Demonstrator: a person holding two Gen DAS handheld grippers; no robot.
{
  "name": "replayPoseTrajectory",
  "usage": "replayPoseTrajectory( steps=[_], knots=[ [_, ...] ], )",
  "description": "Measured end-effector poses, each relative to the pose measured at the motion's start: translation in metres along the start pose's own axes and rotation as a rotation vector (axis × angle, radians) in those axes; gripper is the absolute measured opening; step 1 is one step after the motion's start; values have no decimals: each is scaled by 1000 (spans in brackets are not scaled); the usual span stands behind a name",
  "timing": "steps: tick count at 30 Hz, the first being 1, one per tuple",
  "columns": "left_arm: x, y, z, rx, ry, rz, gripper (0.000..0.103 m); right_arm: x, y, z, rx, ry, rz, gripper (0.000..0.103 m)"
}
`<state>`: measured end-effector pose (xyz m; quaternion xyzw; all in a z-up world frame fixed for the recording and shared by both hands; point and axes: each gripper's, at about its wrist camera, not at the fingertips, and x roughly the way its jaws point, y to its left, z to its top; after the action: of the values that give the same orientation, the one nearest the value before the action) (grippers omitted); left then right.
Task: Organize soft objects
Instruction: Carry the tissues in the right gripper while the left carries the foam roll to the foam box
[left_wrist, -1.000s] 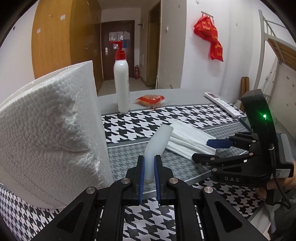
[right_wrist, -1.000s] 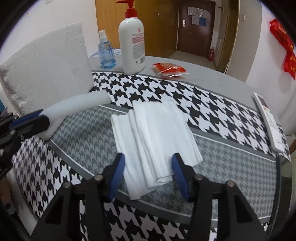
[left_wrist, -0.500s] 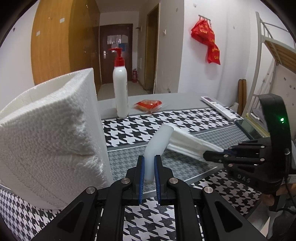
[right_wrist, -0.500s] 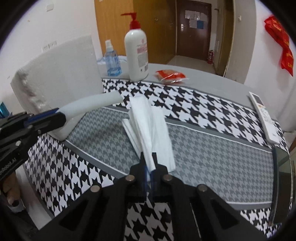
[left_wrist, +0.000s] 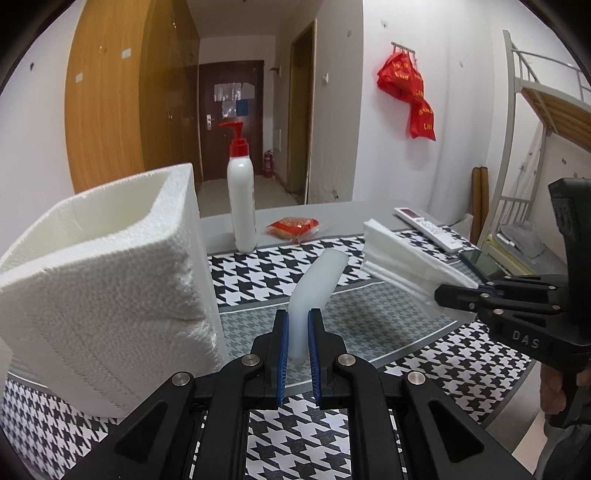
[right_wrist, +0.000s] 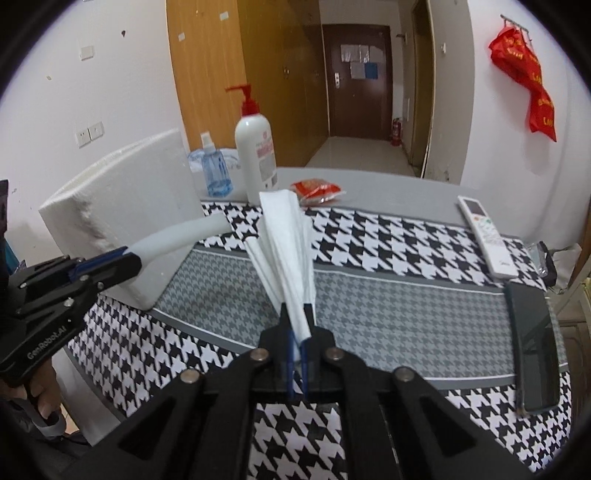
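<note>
- My left wrist camera sits low behind my left tongs (left_wrist: 296, 345), looking along them across the bench (left_wrist: 369, 314) toward the brown door (left_wrist: 231, 118), with the foam box (left_wrist: 110, 280) close on its left.
- My right wrist camera rides behind my right tongs (right_wrist: 297, 334), a little higher, facing the same door (right_wrist: 356, 79) from further right.
- Both views share the pump bottle (left_wrist: 242, 206) (right_wrist: 256, 155), the red packet (left_wrist: 293, 226) (right_wrist: 316, 188) and the remote (left_wrist: 428, 228) (right_wrist: 487, 236).
- Each camera catches the other tongs: right ones (left_wrist: 456, 293) at its right edge, left ones (right_wrist: 107, 264) at its left.
</note>
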<state>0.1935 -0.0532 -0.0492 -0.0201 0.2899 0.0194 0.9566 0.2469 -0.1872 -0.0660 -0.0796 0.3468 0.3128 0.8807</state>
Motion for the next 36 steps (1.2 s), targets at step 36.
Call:
replayPoseTrajectory(
  steps=[36],
  knots=[
    [-54, -9, 36, 102, -151, 0, 11, -71, 12, 7, 66, -244, -31, 5]
  ],
)
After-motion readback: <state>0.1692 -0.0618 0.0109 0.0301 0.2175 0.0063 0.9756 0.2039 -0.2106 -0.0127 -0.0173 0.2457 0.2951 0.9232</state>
